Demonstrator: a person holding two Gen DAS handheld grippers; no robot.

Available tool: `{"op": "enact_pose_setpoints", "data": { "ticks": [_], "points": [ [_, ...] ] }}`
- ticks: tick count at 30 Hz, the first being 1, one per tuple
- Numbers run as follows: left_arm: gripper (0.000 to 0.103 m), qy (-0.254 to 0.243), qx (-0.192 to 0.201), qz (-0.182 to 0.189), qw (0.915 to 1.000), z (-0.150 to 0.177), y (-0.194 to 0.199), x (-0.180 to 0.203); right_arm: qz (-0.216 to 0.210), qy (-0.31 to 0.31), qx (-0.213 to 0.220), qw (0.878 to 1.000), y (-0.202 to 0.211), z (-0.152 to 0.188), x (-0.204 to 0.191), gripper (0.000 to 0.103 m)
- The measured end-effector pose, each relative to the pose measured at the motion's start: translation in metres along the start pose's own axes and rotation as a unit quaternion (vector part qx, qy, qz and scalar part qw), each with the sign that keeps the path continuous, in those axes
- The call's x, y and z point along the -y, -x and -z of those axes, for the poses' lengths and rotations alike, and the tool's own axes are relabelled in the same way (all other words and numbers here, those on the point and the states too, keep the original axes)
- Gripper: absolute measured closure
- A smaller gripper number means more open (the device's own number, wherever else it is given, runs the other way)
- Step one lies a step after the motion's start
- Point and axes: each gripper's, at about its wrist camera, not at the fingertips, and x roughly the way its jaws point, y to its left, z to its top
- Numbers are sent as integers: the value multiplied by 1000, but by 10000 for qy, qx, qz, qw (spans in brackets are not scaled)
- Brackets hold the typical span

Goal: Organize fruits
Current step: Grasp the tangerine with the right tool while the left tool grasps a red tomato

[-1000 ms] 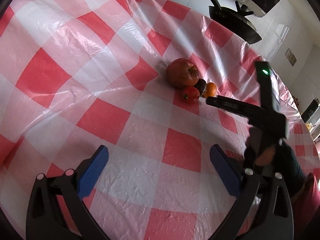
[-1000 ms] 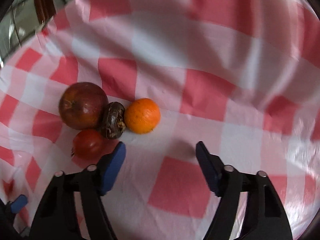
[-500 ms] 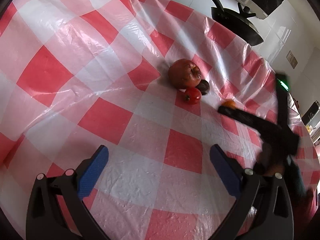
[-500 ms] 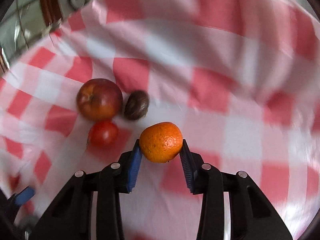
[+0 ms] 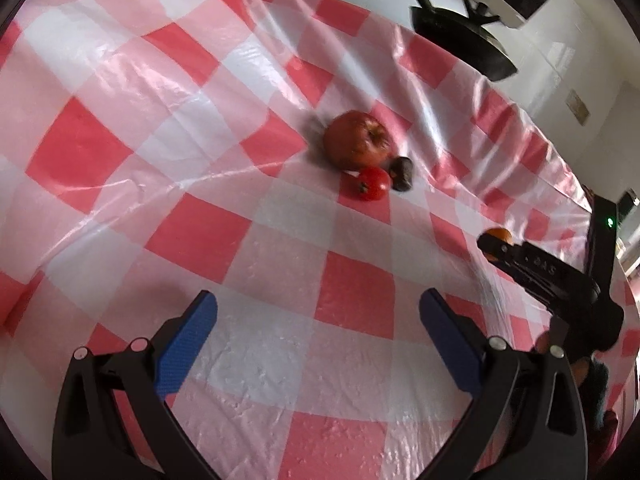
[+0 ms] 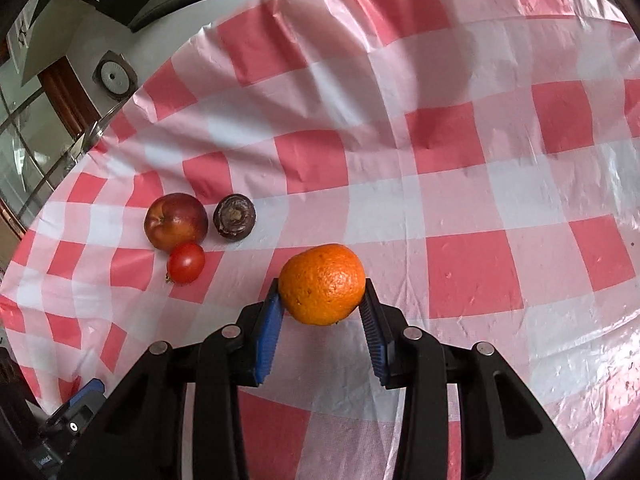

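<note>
Right wrist view: the right gripper [image 6: 322,312] is clamped on the orange [image 6: 322,283], its blue pads pressing both sides, the fruit lifted off the checked tablecloth [image 6: 460,184]. Up and to the left lie the apple [image 6: 176,221], the dark wrinkled fruit [image 6: 234,216] and the tomato [image 6: 185,263], huddled close, the tomato touching the apple. Bare cloth spreads wide to the right and ahead. In the left wrist view, the left gripper [image 5: 318,344] stands apart over open cloth with nothing between its pads. The table's far edge falls away before a dark pan [image 5: 464,36].
</note>
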Motion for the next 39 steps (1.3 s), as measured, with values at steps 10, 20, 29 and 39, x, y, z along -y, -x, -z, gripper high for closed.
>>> {"op": "enact_pose_setpoints", "data": {
  "ticks": [10,20,29,39],
  "points": [
    [2,-195,-429,-408,9981,-45,-73,50,-158,3,-189,9997,-9,2,-1,65],
    [64,-1121,-523,-907,9882,-69,-119,98,-210,29,-258,9994,-12,2,-4,65],
    [98,-947,252,-320,9947,-38,-48,92,-214,18,-251,9995,-12,2,-3,65],
    [88,-376,153,-44,9992,-20,-28,60,-236,10,-233,9994,-11,1,-3,65]
  ]
}}
